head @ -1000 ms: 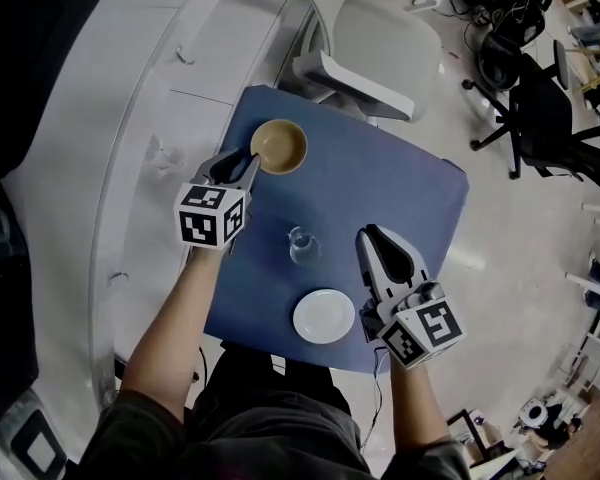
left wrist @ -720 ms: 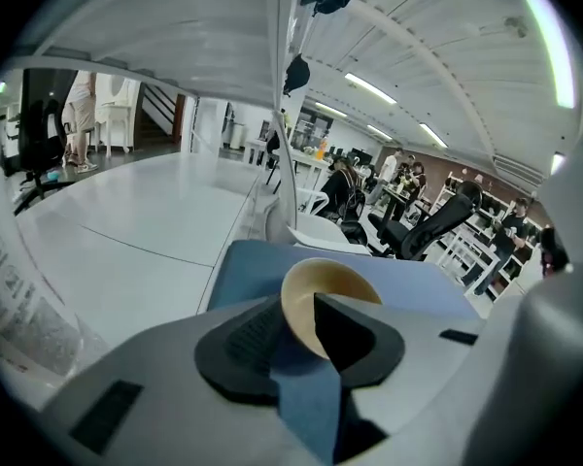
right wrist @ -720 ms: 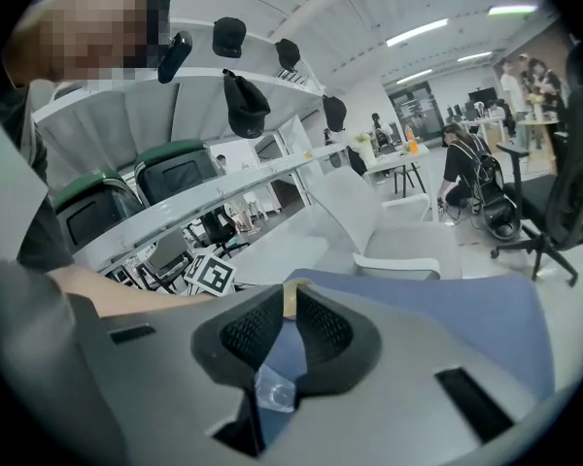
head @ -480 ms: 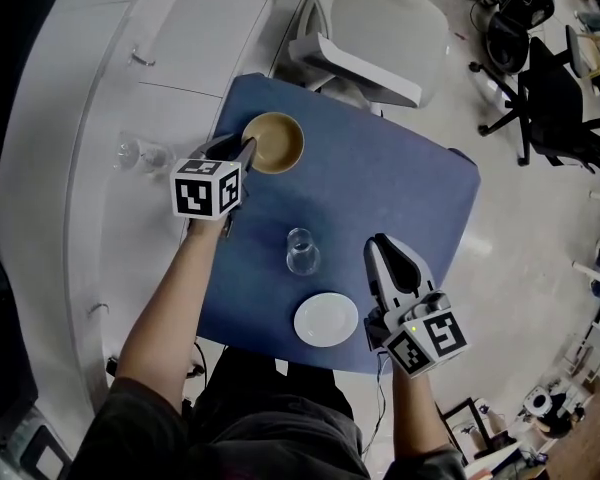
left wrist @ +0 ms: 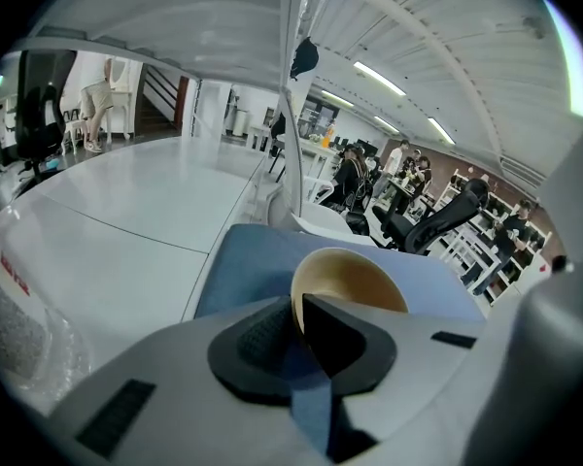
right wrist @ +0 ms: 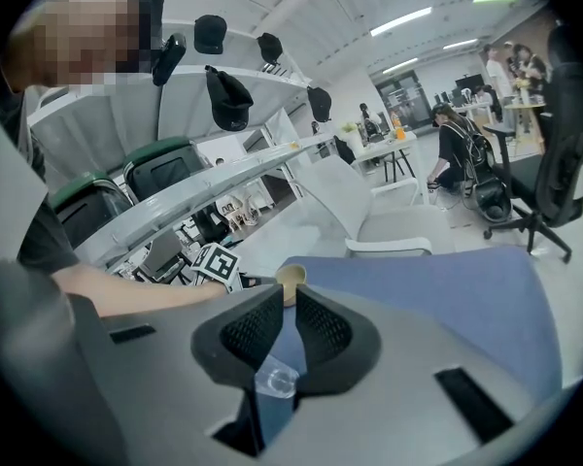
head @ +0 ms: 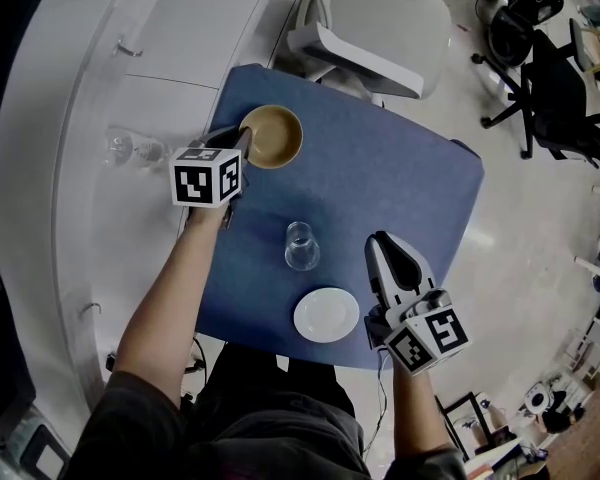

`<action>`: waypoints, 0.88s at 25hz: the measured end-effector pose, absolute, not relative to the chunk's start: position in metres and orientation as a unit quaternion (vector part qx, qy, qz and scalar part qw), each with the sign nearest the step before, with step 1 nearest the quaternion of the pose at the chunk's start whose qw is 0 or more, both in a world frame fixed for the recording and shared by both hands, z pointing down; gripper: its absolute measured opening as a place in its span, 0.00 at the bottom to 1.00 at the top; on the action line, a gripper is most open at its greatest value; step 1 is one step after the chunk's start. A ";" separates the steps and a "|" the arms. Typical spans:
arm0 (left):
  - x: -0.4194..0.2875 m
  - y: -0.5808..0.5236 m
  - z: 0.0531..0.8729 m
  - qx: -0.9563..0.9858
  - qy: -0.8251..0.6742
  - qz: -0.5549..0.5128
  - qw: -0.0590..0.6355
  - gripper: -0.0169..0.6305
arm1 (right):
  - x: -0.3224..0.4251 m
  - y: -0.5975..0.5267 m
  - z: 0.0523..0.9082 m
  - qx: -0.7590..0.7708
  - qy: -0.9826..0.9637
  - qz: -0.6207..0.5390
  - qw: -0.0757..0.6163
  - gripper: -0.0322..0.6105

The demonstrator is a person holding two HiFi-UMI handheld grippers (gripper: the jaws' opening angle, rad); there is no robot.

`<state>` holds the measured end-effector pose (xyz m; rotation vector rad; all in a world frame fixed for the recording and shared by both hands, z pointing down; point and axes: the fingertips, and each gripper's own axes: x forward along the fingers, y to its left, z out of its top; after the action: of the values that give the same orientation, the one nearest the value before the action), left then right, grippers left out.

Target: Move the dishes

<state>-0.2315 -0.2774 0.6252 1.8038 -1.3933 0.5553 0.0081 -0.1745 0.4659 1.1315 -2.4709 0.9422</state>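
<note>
Left gripper (head: 242,143): jaws just closed onto the left rim of the tan bowl (head: 273,135), upper centre of the head view.
Right gripper (head: 388,244): jaws nearly together, nothing between them, lower right.
Between them: glass (head: 301,246) and white plate (head: 326,315) — both on the blue table (head: 410,188).

The tan round bowl (head: 272,136) stands upright and empty toward 11 o'clock on the blue table (head: 400,198). Its rim at 9 o'clock is pinched between the jaws of the left gripper (head: 242,142), which have just been closing onto it. The clear drinking glass (head: 301,247) stands upright near the table's middle, at 5 o'clock from the bowl and apart from it. The white round plate (head: 326,315) lies flat at 5 o'clock from the glass, near the table's 6 o'clock edge.
</note>
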 end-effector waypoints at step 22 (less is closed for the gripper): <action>-0.244 -0.209 0.469 0.702 -0.623 0.138 0.315 0.05 | 0.047 -0.118 0.392 0.377 -0.872 0.302 0.076 0.12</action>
<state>-0.2440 -0.2091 0.4689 1.8494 -1.6424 0.3632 0.0470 -0.1175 0.3915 1.1310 -2.6144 0.9049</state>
